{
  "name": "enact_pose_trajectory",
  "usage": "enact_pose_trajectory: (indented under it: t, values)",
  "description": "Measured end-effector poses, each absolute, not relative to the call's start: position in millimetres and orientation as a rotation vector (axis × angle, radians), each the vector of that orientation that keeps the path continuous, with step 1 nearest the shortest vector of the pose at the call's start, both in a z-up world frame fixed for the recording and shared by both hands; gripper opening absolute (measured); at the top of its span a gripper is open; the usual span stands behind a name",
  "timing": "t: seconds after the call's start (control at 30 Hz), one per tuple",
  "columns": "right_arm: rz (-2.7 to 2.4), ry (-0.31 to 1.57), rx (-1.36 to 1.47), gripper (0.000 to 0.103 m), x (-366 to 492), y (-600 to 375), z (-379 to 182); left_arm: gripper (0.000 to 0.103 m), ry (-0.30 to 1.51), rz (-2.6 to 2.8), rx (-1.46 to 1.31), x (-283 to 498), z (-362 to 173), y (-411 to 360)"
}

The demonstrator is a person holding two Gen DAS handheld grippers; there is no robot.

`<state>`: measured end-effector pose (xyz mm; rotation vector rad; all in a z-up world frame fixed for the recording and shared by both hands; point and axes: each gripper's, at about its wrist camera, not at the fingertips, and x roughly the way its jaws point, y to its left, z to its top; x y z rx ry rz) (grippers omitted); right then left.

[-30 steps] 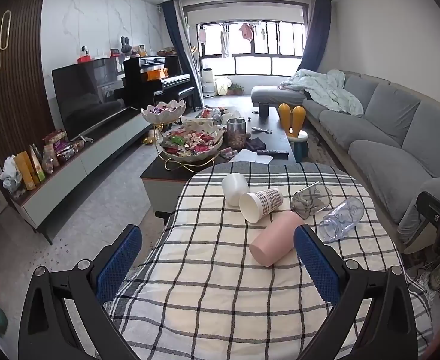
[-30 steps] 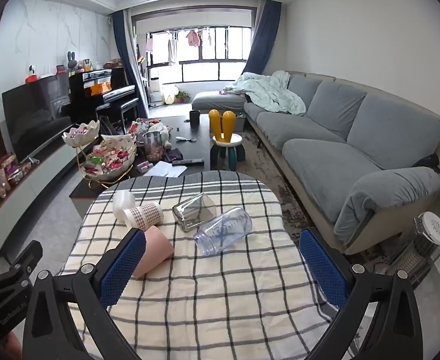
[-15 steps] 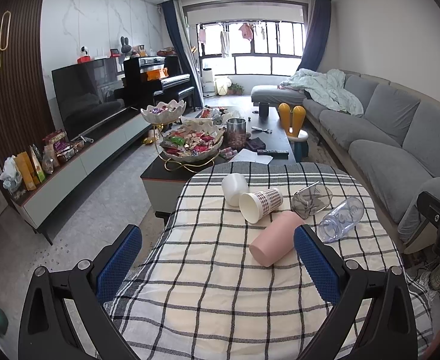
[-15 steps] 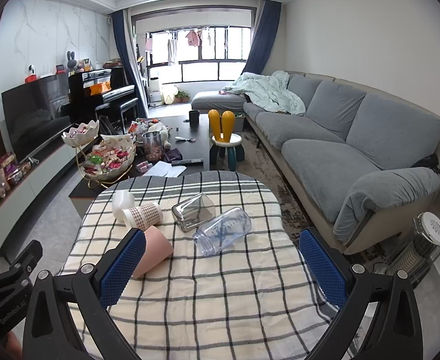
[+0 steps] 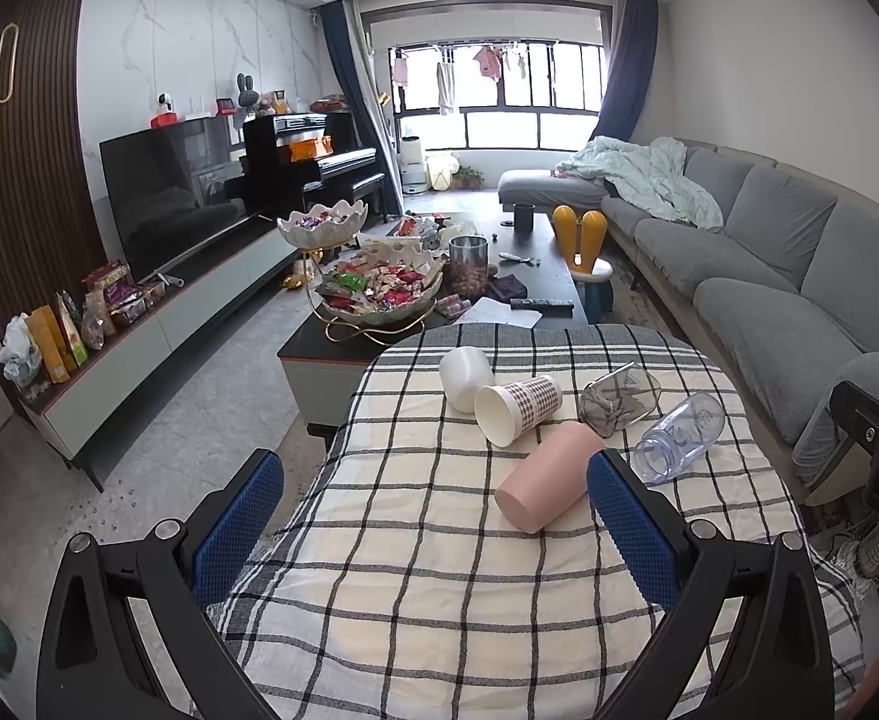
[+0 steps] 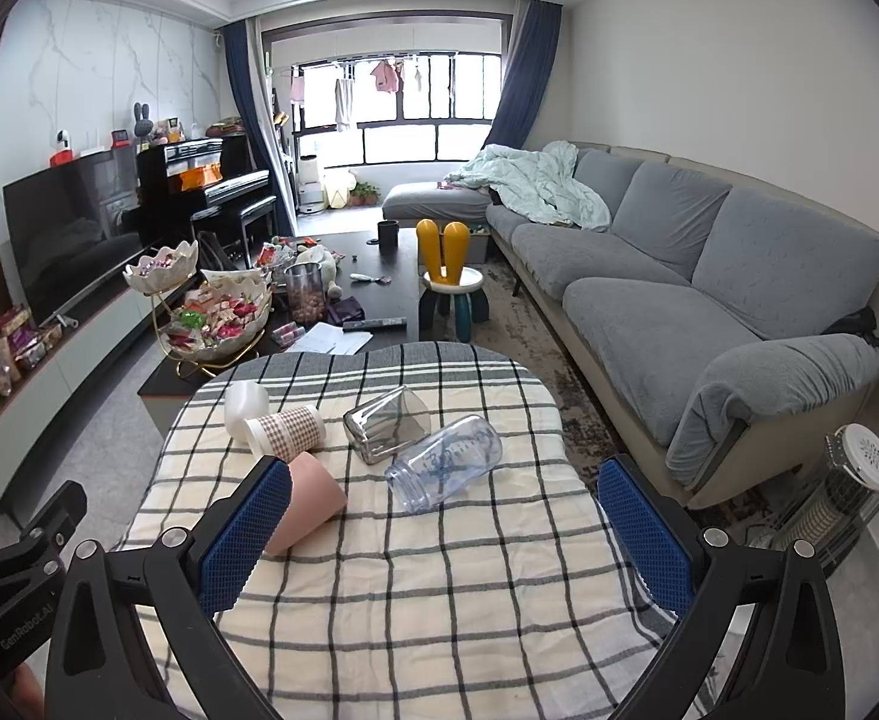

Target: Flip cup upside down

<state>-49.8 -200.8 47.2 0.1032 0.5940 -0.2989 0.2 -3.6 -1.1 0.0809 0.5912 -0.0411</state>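
Note:
Several cups lie on their sides on the checked tablecloth (image 5: 427,600): a pink cup (image 5: 544,486), a checked paper cup (image 5: 517,405), a white cup (image 5: 464,375), a smoky glass cup (image 5: 619,399) and a clear plastic bottle-like cup (image 5: 679,438). They also show in the right wrist view: the pink cup (image 6: 313,504), paper cup (image 6: 286,429), white cup (image 6: 246,399), glass cup (image 6: 386,425), clear cup (image 6: 445,461). My left gripper (image 5: 436,528) is open and empty, near side of the pink cup. My right gripper (image 6: 445,534) is open and empty, near side of the clear cup.
A dark coffee table (image 5: 547,282) with snack bowls (image 5: 379,294) stands beyond the table's far edge. A grey sofa (image 6: 709,276) runs along the right. A TV cabinet (image 5: 157,312) is at the left, a heater (image 6: 847,492) at the right.

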Motion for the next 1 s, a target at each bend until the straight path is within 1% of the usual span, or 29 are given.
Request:
enact_pose_trajectory:
  t: [1.0]
  values:
    - [-0.299,0.596,0.103,0.103,-50.2,-201.4,46.8,0.103,0.598,-0.042,0.082,0.8,-3.9,-5.9]
